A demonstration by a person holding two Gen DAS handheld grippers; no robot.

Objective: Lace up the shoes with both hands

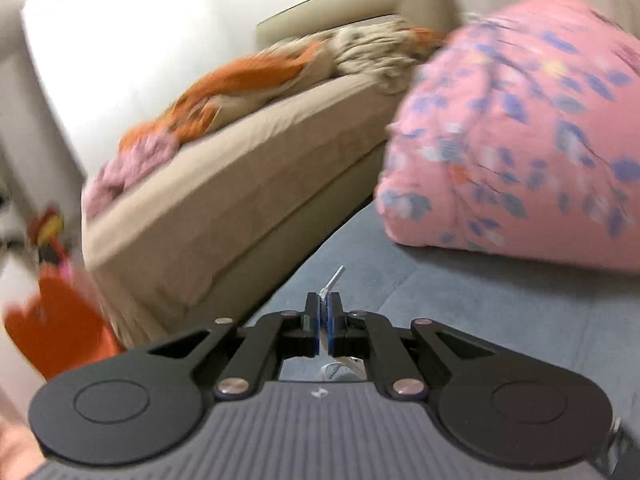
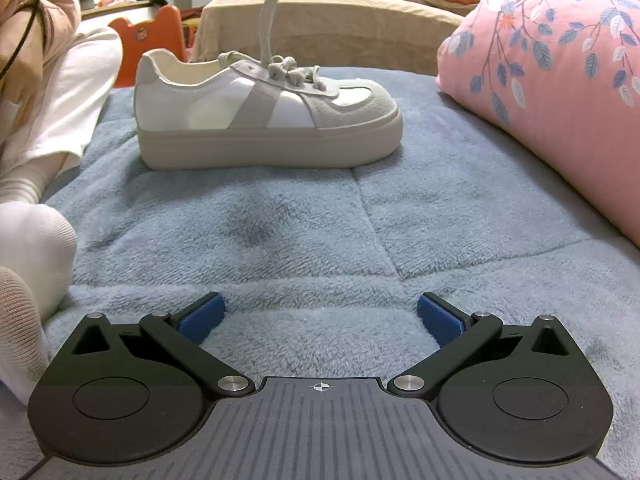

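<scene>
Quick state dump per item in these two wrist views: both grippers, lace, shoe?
Left gripper: shut on the grey shoelace tip, aglet poking out past the pads.
Right gripper: open, empty, low over the blue fleece blanket.
White-and-grey platform sneaker: upright on the blanket, partly laced.
Grey shoelace: one strand pulled up out of view.

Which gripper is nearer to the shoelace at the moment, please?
Left. The left gripper is shut on the shoelace near its tip. The right gripper is open, low over the blue blanket, well short of the shoe.
</scene>
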